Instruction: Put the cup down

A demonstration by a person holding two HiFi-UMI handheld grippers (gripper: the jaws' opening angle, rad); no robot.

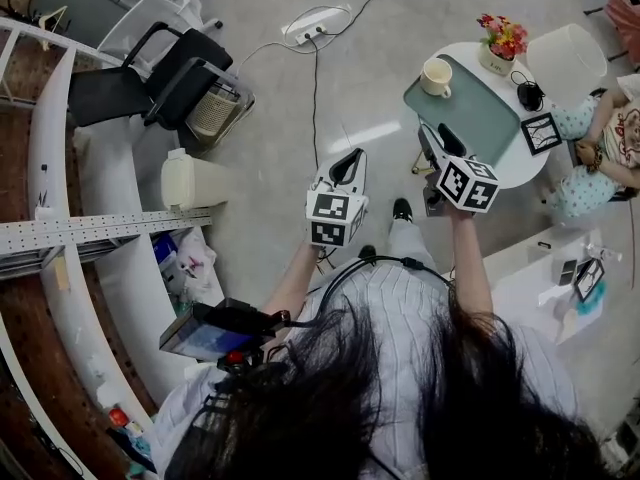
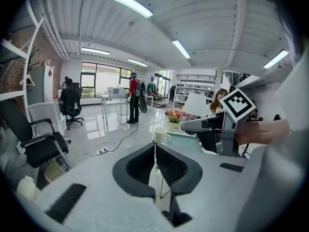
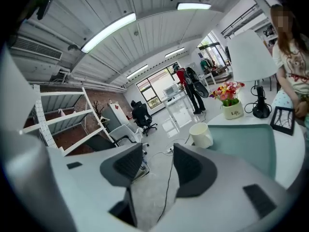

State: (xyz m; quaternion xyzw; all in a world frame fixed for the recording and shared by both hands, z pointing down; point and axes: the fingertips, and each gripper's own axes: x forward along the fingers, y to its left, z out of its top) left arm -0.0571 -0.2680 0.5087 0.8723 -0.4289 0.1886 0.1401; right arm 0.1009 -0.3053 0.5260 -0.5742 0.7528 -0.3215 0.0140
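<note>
The cup (image 1: 436,76) stood on the teal mat (image 1: 480,118) at the far left part of the round white counter (image 1: 520,173). It was free of both tools, so the putting-down looked done, and the step in hand seemed to be getting clear of it.

The left tool (image 1: 345,168) was held over the floor, well apart from the counter, with its jaws closed together on nothing. The right tool (image 1: 440,143) was just off the counter's near left edge. Its jaws were partly apart, with only floor and a cable showing between them.

To do this well, the right tool would be best drawn back along its own line, away from the cup and high enough to clear the counter's rim. Any swing toward the flower pot (image 1: 500,43) or the lamp shade (image 1: 565,58) should be avoided. The left tool had nothing to do but stay out of the way.

The cup sat upright with its mouth up and its long axis vertical, flat on its base with no visible lean. In the left gripper view its handle (image 2: 169,138) pointed to the cup's right. The right gripper view did not show the handle clearly.
</note>
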